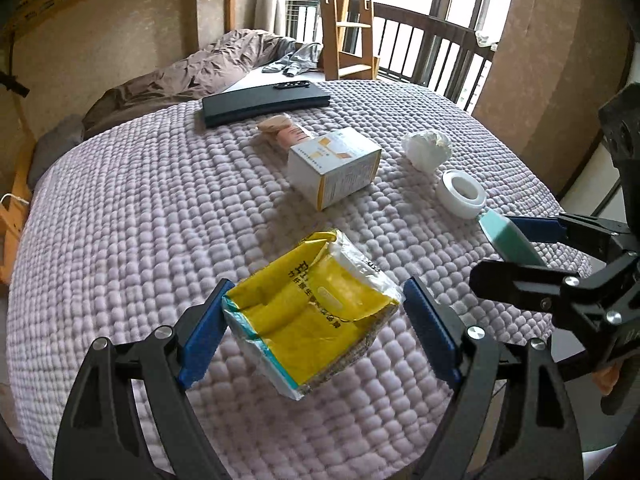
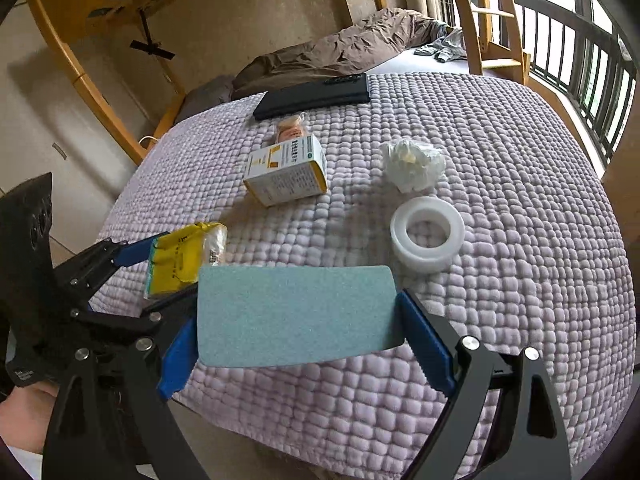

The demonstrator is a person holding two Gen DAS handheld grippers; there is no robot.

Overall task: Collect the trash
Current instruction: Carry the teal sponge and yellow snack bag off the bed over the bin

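The left hand-held gripper (image 1: 312, 328) has its blue pads spread around a crumpled yellow wrapper (image 1: 316, 316); the left pad touches the wrapper's edge, while the right pad stands just clear of it, so the jaws are apart and not clamped. The wrapper lies on the lilac quilted bed cover (image 1: 140, 220), near its front edge. The right hand-held gripper (image 2: 298, 340) is closed on a flat teal sponge pad (image 2: 296, 316), one blue pad pressed against each short end — the pad is held level just above the cover. In the left wrist view that same gripper (image 1: 516, 240) shows at the right, with the teal pad (image 1: 508, 240) sticking out toward a white tape roll (image 1: 460, 194). The tape roll lies flat on the cover, near a crumpled white tissue (image 1: 426, 148) behind it. Toward the middle sits a white and orange carton (image 1: 334, 166), tilted on one edge, with a peach-coloured packet (image 1: 284, 130) touching its far side. Farther back lies a long black case (image 1: 264, 102) — a small dark object rests on its far edge. Behind it are a rumpled brown duvet (image 1: 192, 76) and a wooden ladder (image 1: 348, 20).
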